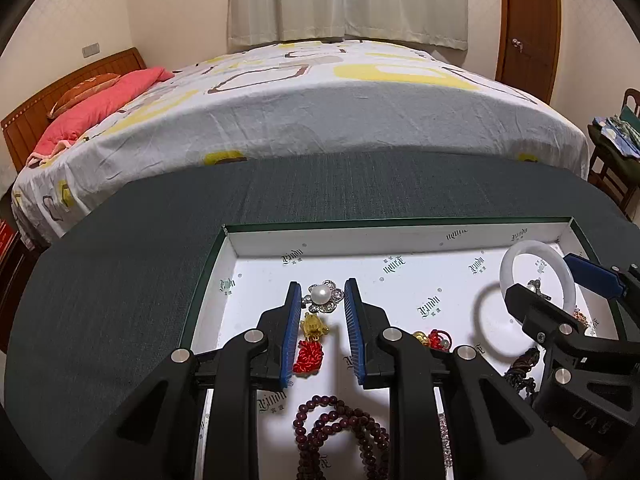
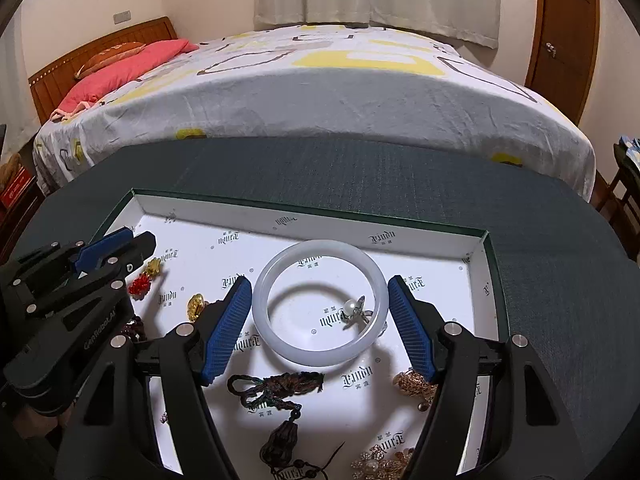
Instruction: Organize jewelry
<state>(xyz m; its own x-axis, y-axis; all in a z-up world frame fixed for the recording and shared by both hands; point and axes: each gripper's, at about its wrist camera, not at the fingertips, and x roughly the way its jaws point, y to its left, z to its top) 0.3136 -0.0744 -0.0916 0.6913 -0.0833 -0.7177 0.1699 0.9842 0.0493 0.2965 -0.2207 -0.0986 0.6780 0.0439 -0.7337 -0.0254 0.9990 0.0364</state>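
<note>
A shallow white-lined box [image 1: 392,236] [image 2: 304,214] holds the jewelry. My left gripper [image 1: 323,300] is open, its blue pads either side of a pearl flower brooch [image 1: 322,295] and a gold charm with a red tassel [image 1: 311,340]. My right gripper [image 2: 320,296] is open, its pads either side of a white jade bangle [image 2: 320,354] [image 1: 538,252] with a small pearl pin [image 2: 356,309] inside it. Dark red bead strands [image 1: 340,432] lie below the left gripper. A dark braided cord with tassel [image 2: 280,392] lies below the bangle.
The box sits on a dark green cloth [image 1: 160,240] [image 2: 540,220] in front of a bed [image 1: 320,100]. A gold ingot charm [image 2: 196,306], rose-gold pieces [image 2: 416,386] and a flower brooch [image 2: 380,464] lie in the box. A chair [image 1: 616,152] stands right.
</note>
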